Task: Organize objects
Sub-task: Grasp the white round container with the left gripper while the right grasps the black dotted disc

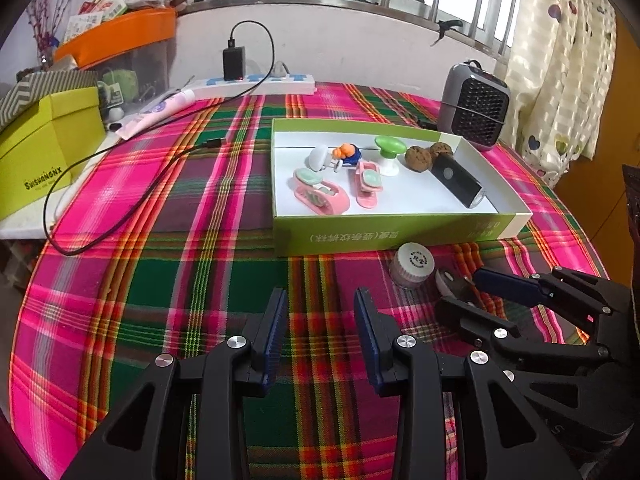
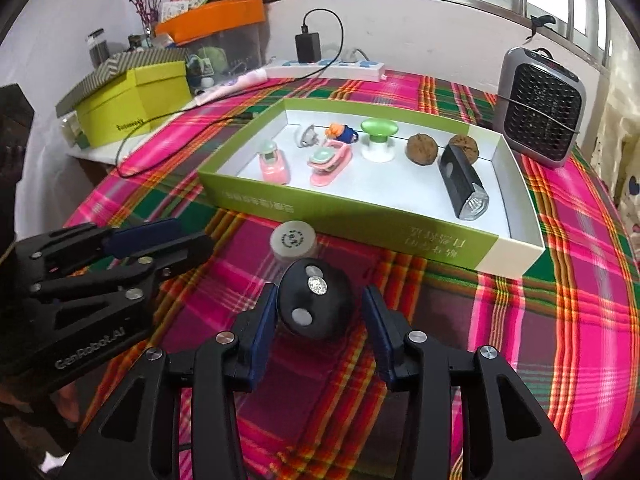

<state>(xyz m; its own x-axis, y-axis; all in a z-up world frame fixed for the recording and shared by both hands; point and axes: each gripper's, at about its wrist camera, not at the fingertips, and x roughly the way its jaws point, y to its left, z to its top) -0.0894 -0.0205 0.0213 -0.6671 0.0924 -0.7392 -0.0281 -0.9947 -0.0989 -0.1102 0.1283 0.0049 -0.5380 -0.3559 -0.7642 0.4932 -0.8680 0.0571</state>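
Observation:
A green-sided white tray (image 1: 400,236) (image 2: 352,216) on the plaid cloth holds two pink clips (image 1: 320,196), a small toy figure (image 1: 347,153), a green-topped stand (image 2: 378,136), two brown walnuts (image 2: 420,149) and a black flashlight (image 2: 464,184). A small white-capped jar (image 1: 412,264) (image 2: 294,240) stands on the cloth just in front of the tray. A black oval object with silver discs (image 2: 316,304) lies between my right gripper's (image 2: 320,320) open fingers; contact is not visible. My left gripper (image 1: 320,320) is open and empty over bare cloth.
A grey heater (image 1: 474,106) stands at the back right. A power strip (image 1: 260,82) with a charger and black cable (image 1: 120,184) lies at the back. A yellow-green box (image 1: 44,152) and an orange-lidded bin (image 1: 120,36) are at the left.

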